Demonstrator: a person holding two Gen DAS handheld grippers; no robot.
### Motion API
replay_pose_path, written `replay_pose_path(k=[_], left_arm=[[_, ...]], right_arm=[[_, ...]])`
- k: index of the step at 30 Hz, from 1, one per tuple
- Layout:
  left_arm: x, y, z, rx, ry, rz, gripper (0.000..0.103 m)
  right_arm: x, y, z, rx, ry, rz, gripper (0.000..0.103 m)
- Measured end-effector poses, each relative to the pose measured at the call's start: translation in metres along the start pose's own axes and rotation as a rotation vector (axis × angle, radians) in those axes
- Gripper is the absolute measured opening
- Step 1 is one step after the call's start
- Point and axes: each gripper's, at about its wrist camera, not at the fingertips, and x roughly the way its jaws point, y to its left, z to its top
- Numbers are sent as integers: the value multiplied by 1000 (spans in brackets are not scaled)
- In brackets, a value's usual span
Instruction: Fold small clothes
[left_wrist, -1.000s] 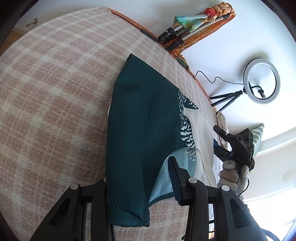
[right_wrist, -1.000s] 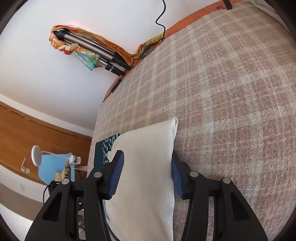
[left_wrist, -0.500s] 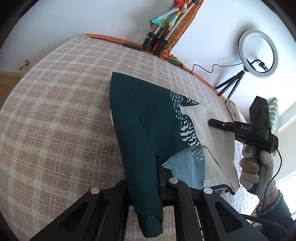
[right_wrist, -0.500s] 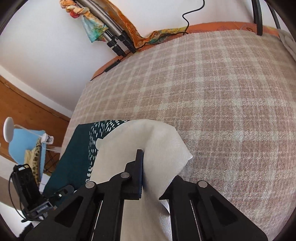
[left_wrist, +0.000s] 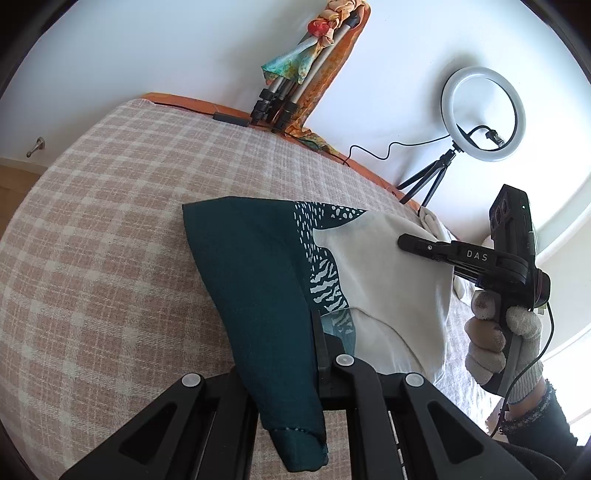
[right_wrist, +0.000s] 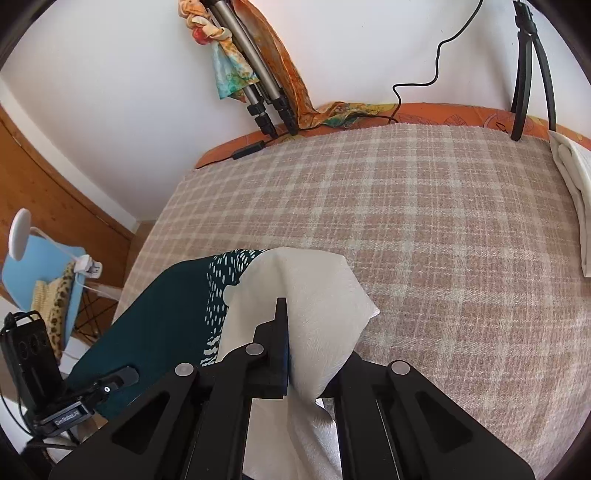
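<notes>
1. Left wrist view: The left gripper (left_wrist: 317, 343) is clamped tight on the dark green side of the small garment (left_wrist: 258, 280). Its jaws are pinched together with the cloth squeezed between them. The garment is half green and half cream, and it lies partly on the checked bed cover (left_wrist: 110, 229), with the near edge lifted up. On the right, a gloved hand (left_wrist: 498, 332) holds the right gripper (left_wrist: 402, 242), whose tip sits on the cream side.

2. Right wrist view: The right gripper (right_wrist: 286, 332) is squeezed tight on the cream corner of the garment (right_wrist: 317, 295). The cloth bunches up into a peak around the jaws. The green half (right_wrist: 166, 306) stretches away to the left, where the left gripper (right_wrist: 125, 374) shows. A folded white cloth (right_wrist: 576, 192) lies well apart at the far right edge of the bed cover (right_wrist: 406, 206).

3. What could go wrong: Each gripper seems to hold only a small bit of cloth. If the hands pull apart too hard, a corner could slip out and the garment would flop down crooked. If one hand lifts higher than the other, the fold may come out uneven. The bunched cream corner could also leave a wrinkle in the fold.
</notes>
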Motion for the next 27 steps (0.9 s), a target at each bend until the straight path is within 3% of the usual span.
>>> replay_pose_path(k=[3, 9, 16, 27], left_arm=[[-1, -10, 2, 53, -17, 19, 2], [1, -17, 6, 35, -2, -12, 2], [9, -62, 17, 119, -22, -50, 2], [72, -164, 42, 230, -3, -144, 2]], right_arm=[[-9, 4, -1, -17, -3, -11, 1], [-29, 0, 0, -13, -18, -10, 1], [-75, -17, 7, -35, -57, -64, 1], [-158, -102, 24, -5, -114, -201, 1]])
